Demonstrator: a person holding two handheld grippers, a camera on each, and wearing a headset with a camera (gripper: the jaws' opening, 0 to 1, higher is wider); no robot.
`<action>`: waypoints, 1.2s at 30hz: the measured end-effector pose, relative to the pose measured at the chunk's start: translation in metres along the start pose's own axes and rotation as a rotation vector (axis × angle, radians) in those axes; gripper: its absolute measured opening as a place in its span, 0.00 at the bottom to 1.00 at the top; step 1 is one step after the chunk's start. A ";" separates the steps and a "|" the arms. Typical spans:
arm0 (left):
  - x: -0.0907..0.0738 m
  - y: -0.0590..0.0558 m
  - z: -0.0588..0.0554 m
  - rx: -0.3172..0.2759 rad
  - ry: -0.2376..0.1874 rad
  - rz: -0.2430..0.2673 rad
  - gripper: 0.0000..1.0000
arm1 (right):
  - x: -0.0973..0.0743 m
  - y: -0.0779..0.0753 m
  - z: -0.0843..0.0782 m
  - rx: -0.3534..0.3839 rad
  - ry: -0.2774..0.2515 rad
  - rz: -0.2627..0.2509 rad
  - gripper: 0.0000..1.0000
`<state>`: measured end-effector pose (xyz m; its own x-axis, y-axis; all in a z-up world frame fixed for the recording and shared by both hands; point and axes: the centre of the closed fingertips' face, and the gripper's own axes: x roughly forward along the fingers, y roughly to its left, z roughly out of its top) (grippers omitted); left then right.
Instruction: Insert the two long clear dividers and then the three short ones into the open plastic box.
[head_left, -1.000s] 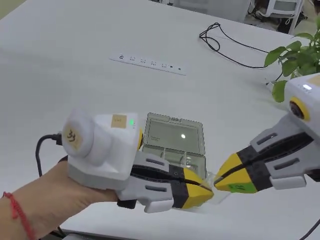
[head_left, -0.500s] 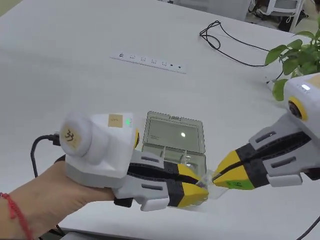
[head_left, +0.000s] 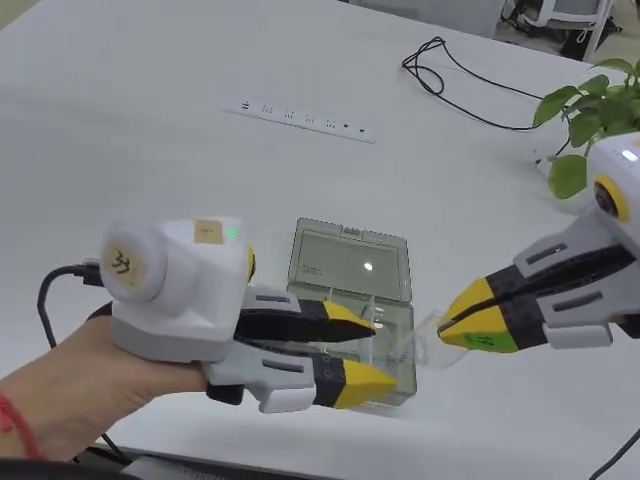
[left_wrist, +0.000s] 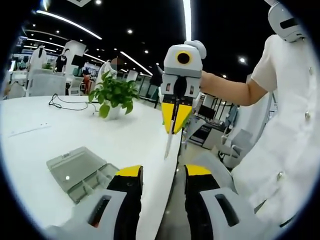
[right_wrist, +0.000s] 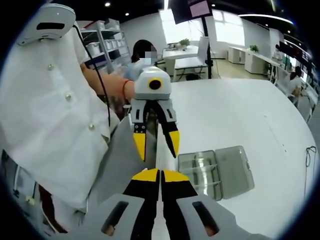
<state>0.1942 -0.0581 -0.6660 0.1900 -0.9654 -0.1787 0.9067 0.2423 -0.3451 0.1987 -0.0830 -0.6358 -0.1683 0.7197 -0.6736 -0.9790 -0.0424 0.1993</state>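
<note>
Head view, your left gripper (head_left: 378, 350): the jaws stood spread with nothing between them, hovering above the near side of the plastic box (head_left: 405, 322).
Head view, your right gripper (head_left: 445, 335): it was clenched on a clear divider (head_left: 424, 345), which jutted from the yellow tips toward the box's right edge, up off the worktop (head_left: 150, 130).
Head view, box: it sat on the white worktop with its lid (head_left: 348, 262) folded flat behind it. Clear partitions (head_left: 375, 308) stood inside, but you could not have counted them.
Head view, surroundings: a power strip (head_left: 300, 118) lay well beyond the box, a black cable (head_left: 450, 75) lay farther back, and a green plant (head_left: 590, 105) stood at the right.
Left gripper view, own jaws: they were released, with a wide gap between the two tips and nothing held.
Left gripper view, right gripper (left_wrist: 172, 131): it pointed tips-down, pinching the divider (left_wrist: 168, 146), which hung below the tips as a thin strip.
Left gripper view, box (left_wrist: 82, 172): it lay open at the lower left.
Right gripper view, own jaws: they were pressed together. The divider was too thin to make out there.
Right gripper view, left gripper (right_wrist: 158, 155): it was opposite yours, jaws apart.
Right gripper view, box (right_wrist: 215, 172): it lay open on the worktop to the right of the jaws.
</note>
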 end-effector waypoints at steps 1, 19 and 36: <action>-0.002 0.002 -0.001 -0.004 -0.005 0.009 0.34 | 0.000 -0.002 -0.001 0.002 0.001 -0.007 0.03; -0.027 0.033 -0.027 -0.033 0.025 0.156 0.67 | 0.012 -0.056 -0.036 -0.025 0.123 -0.136 0.03; -0.042 0.051 -0.050 -0.045 0.062 0.227 0.95 | 0.055 -0.087 -0.083 -0.065 0.249 -0.159 0.03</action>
<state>0.2136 -0.0008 -0.7219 0.3621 -0.8782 -0.3125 0.8256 0.4578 -0.3298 0.2651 -0.0970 -0.7491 -0.0272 0.5294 -0.8480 -0.9993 0.0072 0.0365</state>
